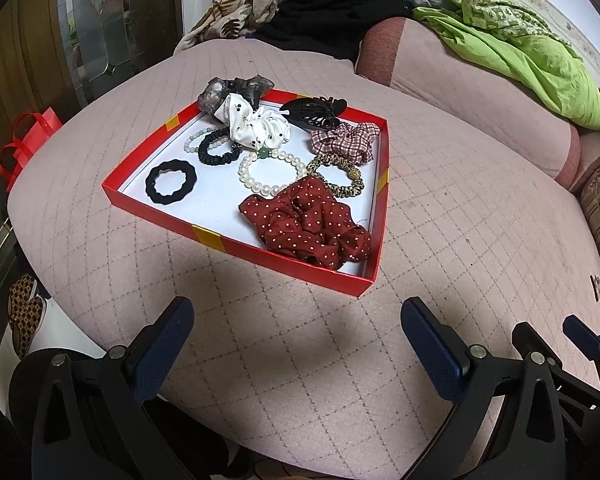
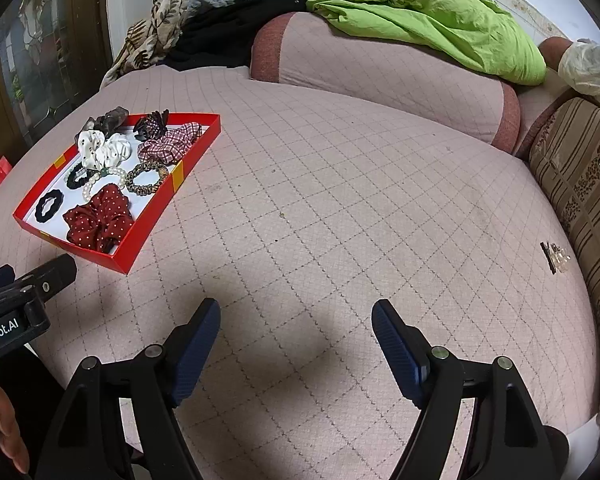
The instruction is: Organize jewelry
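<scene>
A shallow red tray [image 1: 236, 240] [image 2: 168, 196] lies on the pink quilted cushion. Inside it are a dark red dotted scrunchie [image 1: 312, 224] [image 2: 100, 218], a pearl bracelet [image 1: 260, 178], a black hair tie [image 1: 171, 181] [image 2: 49, 205], a leopard-print tie [image 1: 340, 176] [image 2: 146, 178], a checked scrunchie [image 1: 346, 140], a white dotted scrunchie [image 1: 260, 126] and a black claw clip [image 1: 314, 114]. My left gripper [image 1: 298, 328] hovers open just short of the tray's near edge. My right gripper [image 2: 296, 330] is open over bare cushion, right of the tray. Neither holds anything.
A small clear-and-black hair clip [image 2: 556, 258] [image 1: 599, 288] lies alone at the cushion's right side beside a striped pillow [image 2: 580, 184]. Green fabric [image 2: 440, 20] and blankets pile at the back. A red bag [image 1: 24, 140] hangs off the left edge.
</scene>
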Tool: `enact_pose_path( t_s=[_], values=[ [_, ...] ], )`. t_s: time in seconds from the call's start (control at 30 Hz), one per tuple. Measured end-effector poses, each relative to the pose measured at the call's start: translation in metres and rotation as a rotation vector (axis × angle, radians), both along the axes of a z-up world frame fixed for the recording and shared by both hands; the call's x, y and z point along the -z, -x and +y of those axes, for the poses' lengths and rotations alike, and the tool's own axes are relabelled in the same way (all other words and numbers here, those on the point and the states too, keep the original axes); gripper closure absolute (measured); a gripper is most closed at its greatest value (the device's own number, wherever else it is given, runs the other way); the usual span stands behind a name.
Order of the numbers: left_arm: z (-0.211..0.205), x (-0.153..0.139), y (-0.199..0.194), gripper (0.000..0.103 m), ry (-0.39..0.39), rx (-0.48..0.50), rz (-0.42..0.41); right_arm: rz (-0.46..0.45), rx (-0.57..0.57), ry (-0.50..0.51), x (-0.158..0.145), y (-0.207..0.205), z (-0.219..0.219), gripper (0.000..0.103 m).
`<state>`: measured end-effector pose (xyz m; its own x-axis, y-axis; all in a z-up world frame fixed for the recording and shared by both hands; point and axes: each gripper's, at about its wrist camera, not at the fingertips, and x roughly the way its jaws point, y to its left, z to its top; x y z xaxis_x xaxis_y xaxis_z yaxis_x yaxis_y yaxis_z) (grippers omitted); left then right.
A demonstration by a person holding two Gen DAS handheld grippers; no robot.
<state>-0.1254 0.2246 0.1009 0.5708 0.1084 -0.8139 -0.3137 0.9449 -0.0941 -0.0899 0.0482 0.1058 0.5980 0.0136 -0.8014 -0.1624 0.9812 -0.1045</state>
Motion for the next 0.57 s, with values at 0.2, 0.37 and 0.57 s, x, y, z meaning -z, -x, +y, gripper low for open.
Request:
enact_pose_path(
  t_s=[0.2, 0.37, 0.57],
  values=[
    [0.001, 0.001, -0.002, 0.0, 0.027, 0.004, 0.008, 0.0, -0.005, -0.004, 0.0, 0.001, 0.001, 0.021],
    [-0.003, -0.002, 0.0, 0.0, 0.016, 0.007, -0.002, -0.004, -0.006, -0.015, -0.001, 0.002, -0.001, 0.02],
    [-0.013, -0.012, -0.001, 0.0, -0.017, 0.022, -0.009, -0.002, 0.002, -0.036, -0.003, 0.001, -0.009, 0.02]
  ],
)
